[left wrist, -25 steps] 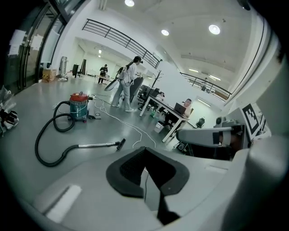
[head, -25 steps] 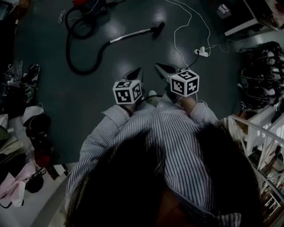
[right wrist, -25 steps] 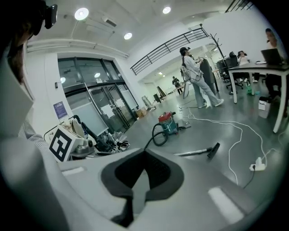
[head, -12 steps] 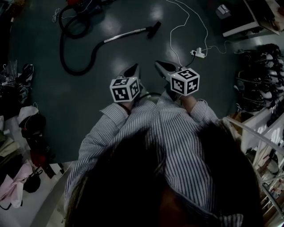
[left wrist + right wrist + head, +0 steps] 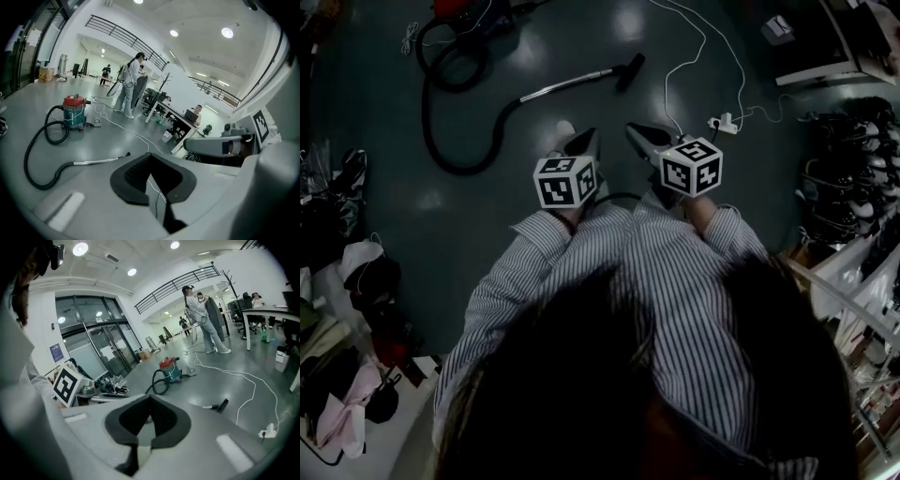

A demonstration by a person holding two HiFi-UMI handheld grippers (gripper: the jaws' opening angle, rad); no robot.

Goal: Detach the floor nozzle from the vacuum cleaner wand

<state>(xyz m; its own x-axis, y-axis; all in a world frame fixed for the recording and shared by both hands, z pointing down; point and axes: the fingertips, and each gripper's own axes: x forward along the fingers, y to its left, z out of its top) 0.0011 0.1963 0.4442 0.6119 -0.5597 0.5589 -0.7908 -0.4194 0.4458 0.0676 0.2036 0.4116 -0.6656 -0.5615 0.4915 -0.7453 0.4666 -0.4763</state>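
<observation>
I look down in the head view and see both tools held out in front of a striped shirt (image 5: 675,281). The left gripper (image 5: 584,142) has its fingers clenched tight, with nothing between them. The right gripper (image 5: 642,139) is the same: fingers clenched and empty. The two sit side by side, near each other, up in the air over the dark shiny floor (image 5: 487,216).

The vacuum cleaner wand (image 5: 564,83) lies flat on the floor, well apart from both grippers (it is the shiny silver tube). The floor nozzle (image 5: 630,70) is the small black piece at its far end, and it sits on the wand. Neither gripper touches it. From the other end of the wand a black hose (image 5: 425,122) curls round in a big loop to the vacuum cleaner (image 5: 74,111). That has a red top and a blue-green body, and it stands on the floor.

A white cable (image 5: 698,47) snakes over the floor to the right of the nozzle. It ends at a white plug block (image 5: 724,122) near the right gripper. Far off in the left gripper view, people (image 5: 129,86) stand together in the big bright room. Bags and clothes (image 5: 370,281) pile up at the left edge of the head view.
</observation>
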